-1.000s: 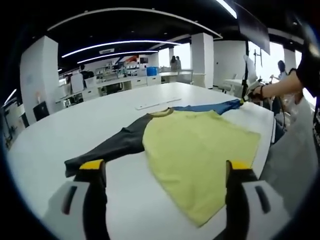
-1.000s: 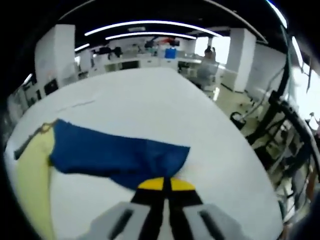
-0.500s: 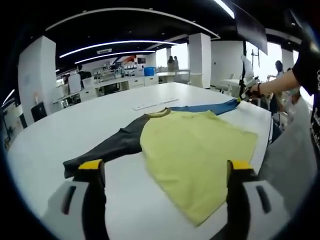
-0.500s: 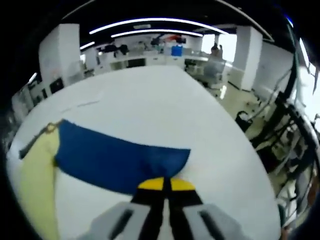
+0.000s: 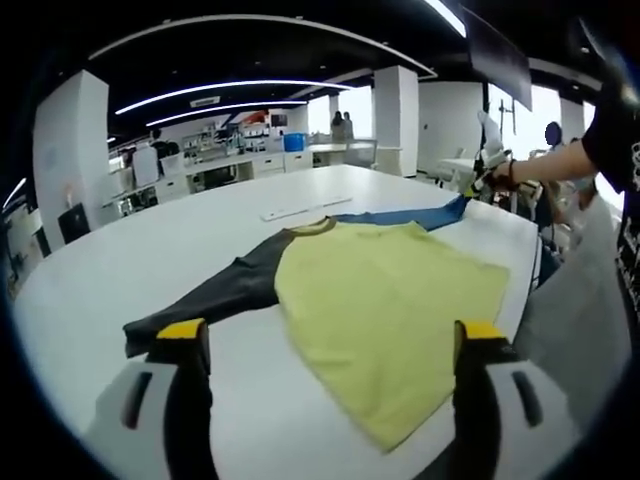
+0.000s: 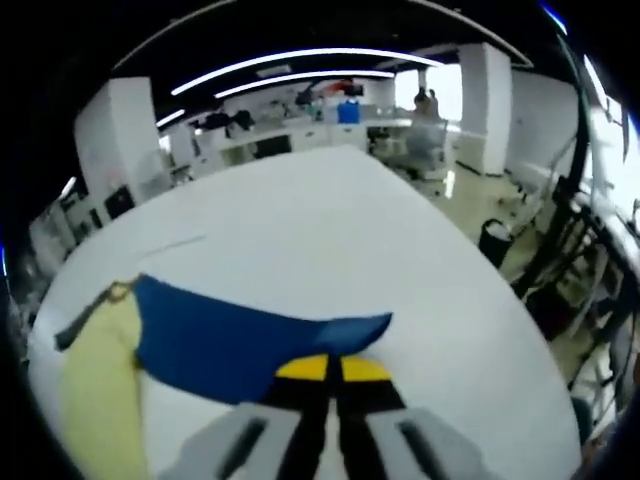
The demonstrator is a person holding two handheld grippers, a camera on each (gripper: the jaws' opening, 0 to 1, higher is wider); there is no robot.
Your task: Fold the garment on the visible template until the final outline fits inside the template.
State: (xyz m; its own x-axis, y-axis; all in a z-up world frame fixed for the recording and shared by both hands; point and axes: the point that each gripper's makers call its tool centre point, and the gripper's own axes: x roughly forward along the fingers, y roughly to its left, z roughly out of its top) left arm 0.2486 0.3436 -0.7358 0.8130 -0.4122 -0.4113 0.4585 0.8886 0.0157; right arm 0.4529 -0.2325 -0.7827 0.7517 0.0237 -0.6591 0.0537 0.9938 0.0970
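In your left gripper view, the shirt (image 5: 385,310) lies flat on the white worktop (image 5: 150,250): soft yellow body, dark grey sleeve (image 5: 215,295). Your left gripper (image 5: 325,345) is spread wide, holding nothing. In your right gripper view, your right gripper (image 6: 327,368) pinches the blue sleeve (image 6: 240,335) end tight.

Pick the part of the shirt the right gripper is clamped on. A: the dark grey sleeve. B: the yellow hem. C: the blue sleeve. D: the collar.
C: in the right gripper view the right gripper has its jaws closed together on the cuff end of the blue sleeve.
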